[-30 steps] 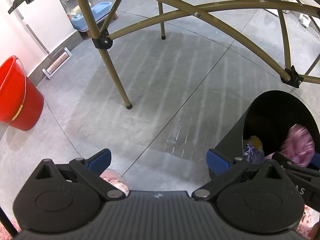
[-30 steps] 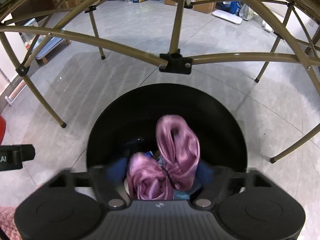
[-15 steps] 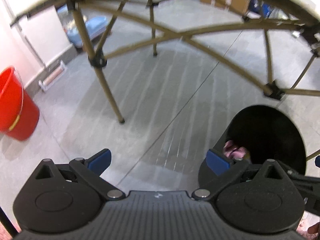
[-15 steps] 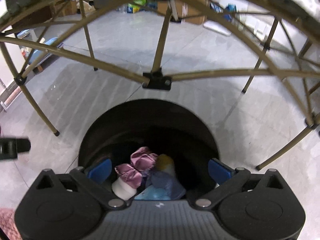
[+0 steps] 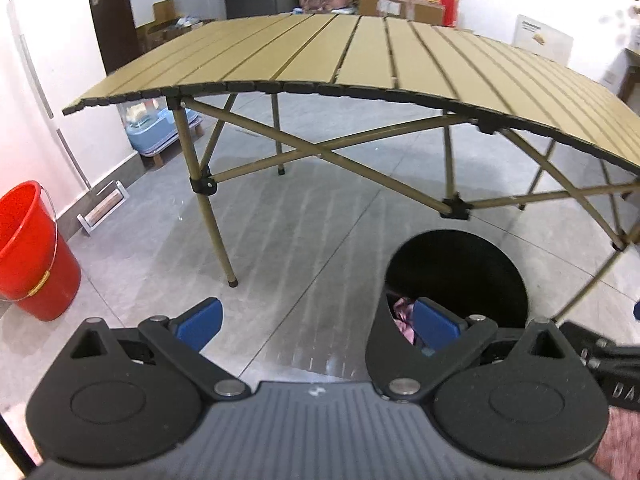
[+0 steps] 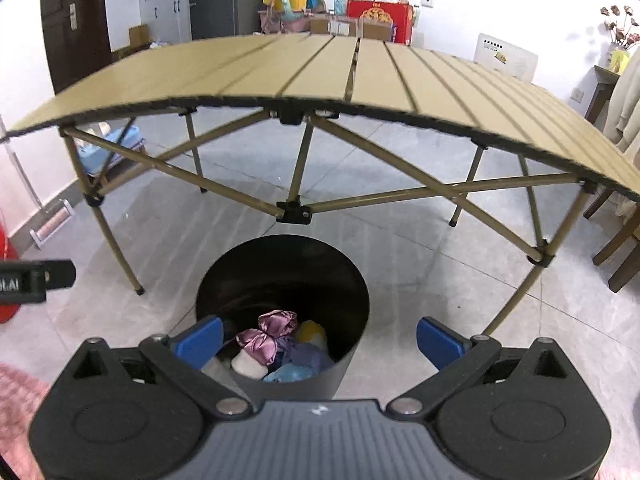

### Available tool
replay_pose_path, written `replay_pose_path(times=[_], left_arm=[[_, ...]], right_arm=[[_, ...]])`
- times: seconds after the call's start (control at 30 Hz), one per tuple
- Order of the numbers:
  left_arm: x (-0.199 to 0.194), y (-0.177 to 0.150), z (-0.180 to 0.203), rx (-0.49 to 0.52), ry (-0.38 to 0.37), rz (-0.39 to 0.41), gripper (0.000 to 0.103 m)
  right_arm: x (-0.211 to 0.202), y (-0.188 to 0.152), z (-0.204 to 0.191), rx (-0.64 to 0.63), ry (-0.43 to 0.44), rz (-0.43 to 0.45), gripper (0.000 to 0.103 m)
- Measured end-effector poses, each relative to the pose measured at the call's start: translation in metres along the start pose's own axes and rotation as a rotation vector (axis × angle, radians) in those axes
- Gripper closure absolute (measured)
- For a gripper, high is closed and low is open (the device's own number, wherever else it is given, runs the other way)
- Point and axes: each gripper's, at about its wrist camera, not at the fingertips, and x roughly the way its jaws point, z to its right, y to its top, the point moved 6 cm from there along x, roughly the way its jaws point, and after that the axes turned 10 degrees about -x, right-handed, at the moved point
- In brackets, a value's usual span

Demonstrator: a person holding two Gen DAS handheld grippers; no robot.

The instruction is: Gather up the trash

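**Both grippers empty above the bin, drop step done**

Right gripper (image 6: 319, 338) first: I read its blue-padded jaws as spread wide with nothing between them, hanging above and just on my side of the round black trash bin (image 6: 352, 300) that stands on the grey tiled floor (image 6: 420, 240) in front of the slatted tan folding table (image 6: 360, 72). Inside the bin I see the crumpled shiny pink wrapper (image 6: 266, 338) lying on top of a white lump, a yellow piece and some blue and purple scraps. So the trash is in the bin, not in my tool.

My left gripper (image 5: 316, 322) is likewise wide and empty, off to the left of the bin, its right pad overlapping the bin's rim in the left wrist view. A red plastic bucket (image 5: 30, 256) sits well apart by the wall.

I judge this to be the gap between a deposit and the next pick. The tabletop looks bare in both views and I see no loose litter on the floor, so the next move calls for swinging the cameras round to search for anything left before I commit either hand.

Pose: both tools are held about level, pointing forward and slightly down toward the table's legs, side by side.
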Motion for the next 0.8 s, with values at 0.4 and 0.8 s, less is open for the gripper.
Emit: replay_pose_path(times=[0.4,0.8], left_arm=[[-0.091,-0.037,-0.014,0.048,-0.07,0.017,0.0],[-0.138,-0.054,-0.01,0.08,-0.12,0.063,0.0]], right_arm=[[-0.092,-0.026,-0.011,-0.015,0.059,0.034,0.0],[-0.155,-0.034,-0.014,-0.009,0.053,0.106,0.0]])
